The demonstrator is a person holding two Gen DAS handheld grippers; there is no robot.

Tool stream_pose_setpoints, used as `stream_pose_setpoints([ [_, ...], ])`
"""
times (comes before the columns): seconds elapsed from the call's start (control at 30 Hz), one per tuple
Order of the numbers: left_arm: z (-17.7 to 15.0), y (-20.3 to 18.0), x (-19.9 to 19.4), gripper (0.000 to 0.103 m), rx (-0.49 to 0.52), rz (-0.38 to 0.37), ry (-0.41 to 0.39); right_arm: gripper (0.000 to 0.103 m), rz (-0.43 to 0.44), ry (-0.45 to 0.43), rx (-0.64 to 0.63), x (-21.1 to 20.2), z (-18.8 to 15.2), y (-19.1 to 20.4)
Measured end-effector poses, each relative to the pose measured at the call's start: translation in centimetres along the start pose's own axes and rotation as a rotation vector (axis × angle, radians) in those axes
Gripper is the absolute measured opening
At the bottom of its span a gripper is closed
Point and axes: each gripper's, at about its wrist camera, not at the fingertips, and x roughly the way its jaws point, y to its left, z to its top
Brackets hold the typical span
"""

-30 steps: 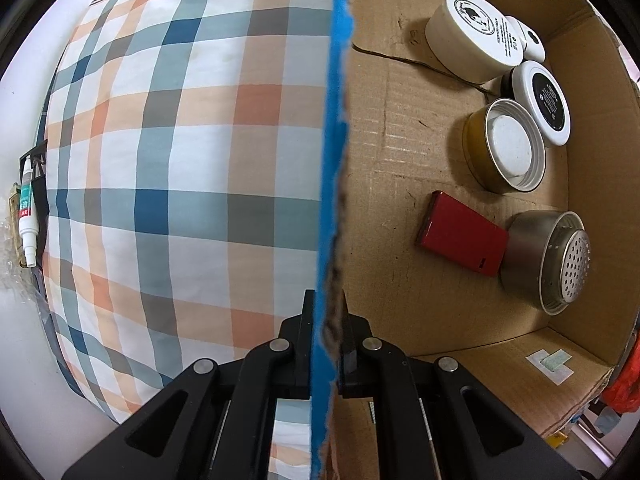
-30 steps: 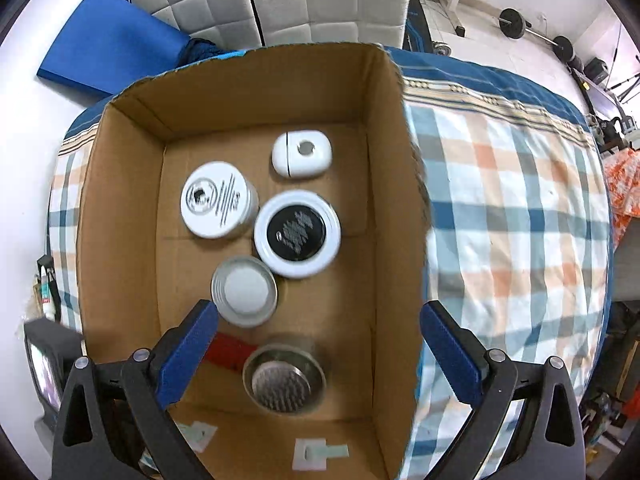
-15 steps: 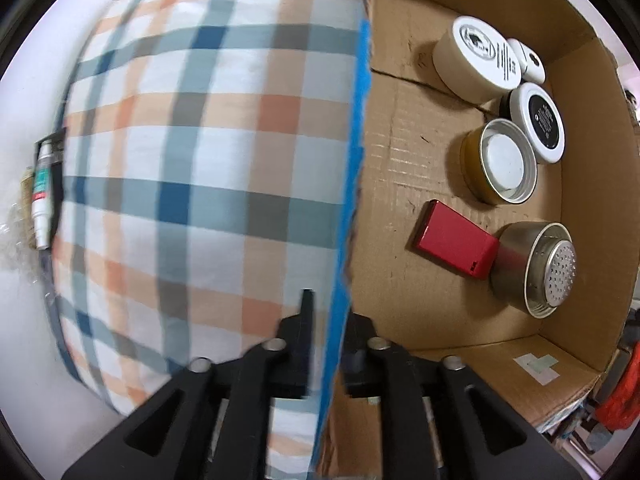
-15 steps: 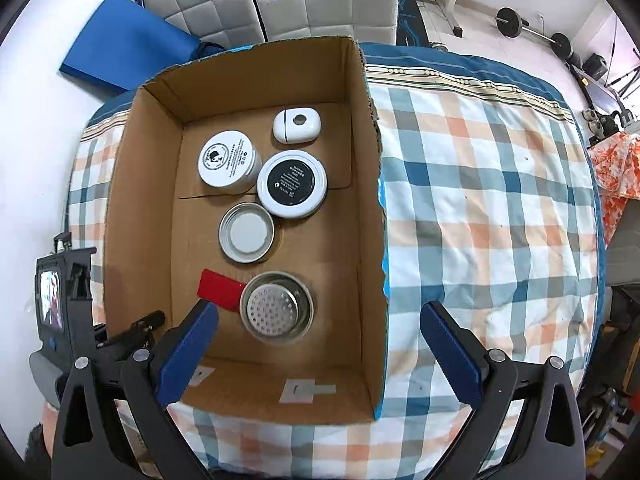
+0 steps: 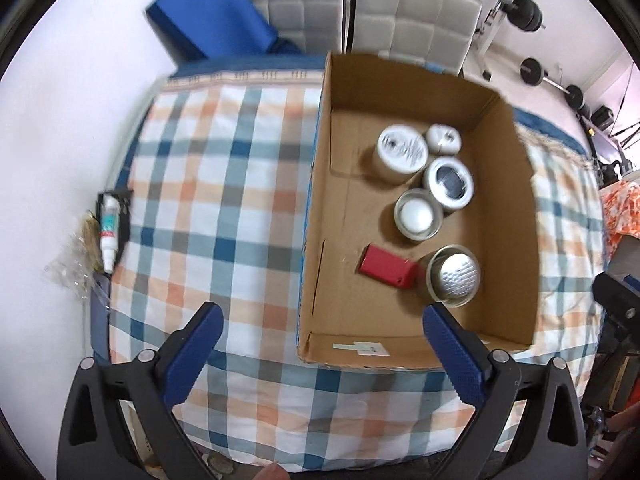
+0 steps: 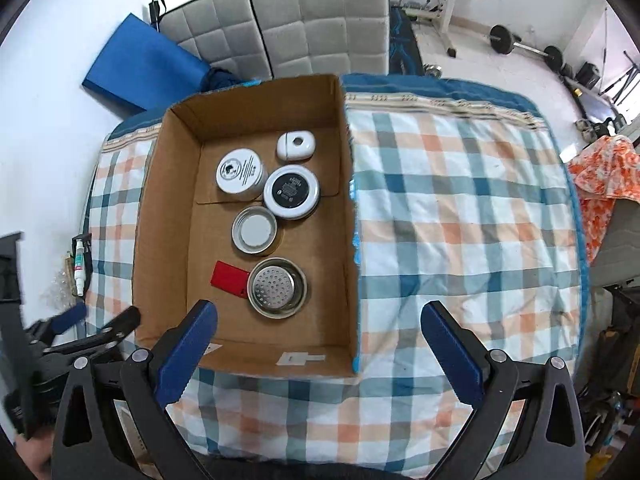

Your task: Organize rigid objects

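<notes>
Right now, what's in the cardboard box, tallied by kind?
White-lidded jars: 2 (plain white lid, black-centred lid)
Small white case: 1
Metal-rimmed lid: 1
Perforated metal cup: 1
Red card: 1
Total: 6, all inside the box

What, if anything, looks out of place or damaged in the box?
Mostly tidy. The red case lies askew, one corner touching or tucked under the metal strainer cup. The cardboard box has ragged blue tape on its right rim.
</notes>
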Motion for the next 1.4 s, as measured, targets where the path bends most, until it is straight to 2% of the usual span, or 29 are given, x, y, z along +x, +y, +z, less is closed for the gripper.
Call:
stream_pose_setpoints([
  [0.17,0.1,-0.8,-3.6,0.103,0.008,-0.032,-0.066,0.103,-0.003,-0.043,0.003,-3.0,-0.7,-0.4],
  [0.3,-0.3,-1.6,-6.3,0.103,0.027,-0.027,-0.104,0.103,-0.001,-0.068,0.007,-5.5,-1.3,-0.8],
  [0.63,-1.6,-3.4,-12.6,0.103,0.053,-0.049,-0.146,0.103,-0.006,-0.138,0.012,-12.9,-3.1,-1.5],
  [0.9,-2.4,-3.6,-16.4,0.103,0.041,-0.048,-0.149,0.103,-0.020,-0.175,0.005,-18.1,-3.8,-1.9],
  [1.03,-2.6,-3.8,-17.5,0.103,0.052,-0.034,-0.151,0.103,-0.026,-0.182,0.007,-19.5,-4.1,-2.2],
  [1.4,-3.3,-4.5,-19.3,0.103,0.083,-0.053,-0.140,0.103,-0.041,-0.168,0.020,-21.2,-4.6,-2.9],
])
